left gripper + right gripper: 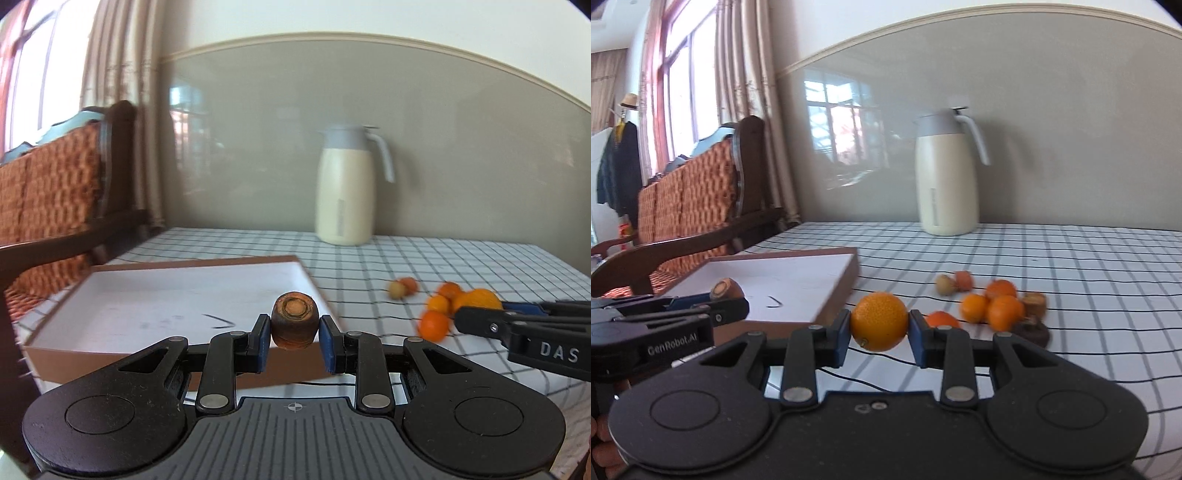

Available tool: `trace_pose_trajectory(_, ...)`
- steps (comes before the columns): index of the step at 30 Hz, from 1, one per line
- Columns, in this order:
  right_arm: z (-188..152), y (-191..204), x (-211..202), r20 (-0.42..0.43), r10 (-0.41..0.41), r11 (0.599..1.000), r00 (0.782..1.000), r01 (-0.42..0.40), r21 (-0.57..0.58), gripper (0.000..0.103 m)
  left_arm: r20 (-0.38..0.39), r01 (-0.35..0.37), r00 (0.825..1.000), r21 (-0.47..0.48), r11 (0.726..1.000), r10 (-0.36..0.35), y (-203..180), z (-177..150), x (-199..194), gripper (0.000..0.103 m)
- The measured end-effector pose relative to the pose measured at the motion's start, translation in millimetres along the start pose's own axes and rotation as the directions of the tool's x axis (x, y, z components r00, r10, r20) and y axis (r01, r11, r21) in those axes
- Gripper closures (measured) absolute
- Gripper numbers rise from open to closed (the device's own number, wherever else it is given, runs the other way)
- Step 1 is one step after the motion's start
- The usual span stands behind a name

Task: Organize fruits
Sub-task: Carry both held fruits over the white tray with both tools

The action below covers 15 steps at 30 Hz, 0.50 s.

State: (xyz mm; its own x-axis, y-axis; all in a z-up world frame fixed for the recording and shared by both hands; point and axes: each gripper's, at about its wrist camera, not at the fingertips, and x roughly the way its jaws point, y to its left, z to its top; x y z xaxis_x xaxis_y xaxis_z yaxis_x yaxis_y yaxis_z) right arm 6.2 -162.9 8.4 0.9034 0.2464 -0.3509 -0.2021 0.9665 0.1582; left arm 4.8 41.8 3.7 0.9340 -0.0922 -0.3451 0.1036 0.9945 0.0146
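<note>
The left gripper (294, 334) is clamped on a carrot chunk (294, 325), its cut end facing the camera, low in the centre of the left wrist view and in front of the near wall of the box (122, 363). The right gripper (878, 326) grips an orange (879, 321) between its blue pads (917, 332), centre of the right wrist view, over the checked tablecloth (1071, 258).

Only the right wrist view shows the full loose pile at centre right: 4 small oranges (1004, 312) clustered together, a pale round fruit (945, 284) touching an orange-red piece (963, 279) behind them, a carrot stub (1034, 303), and a dark brown piece (1032, 332) nearest the camera. The left wrist view shows just 3 of the small oranges, the rest hidden behind the right gripper entering from the right edge.

The box, left of centre, is shallow with brown walls and a white floor; apart from a dark mark on that floor, it holds nothing. A cream jug (345, 184) with a grey lid stands against the wall, upper centre.
</note>
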Motion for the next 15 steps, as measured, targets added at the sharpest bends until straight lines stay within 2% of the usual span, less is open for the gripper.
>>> trace_pose_trajectory(6,7,16,13,0.013,0.058,0.998,0.998,-0.058,-0.014,0.079,0.008,-0.098,0.995,-0.045,0.994,0.099,35,2,0,0.074)
trace_pose_trajectory(15,22,43,42,0.022,0.142,0.988,0.990,-0.141,-0.058,0.078,0.006,-0.215,0.976,-0.107,0.971,0.217,84,9,-1,0.074)
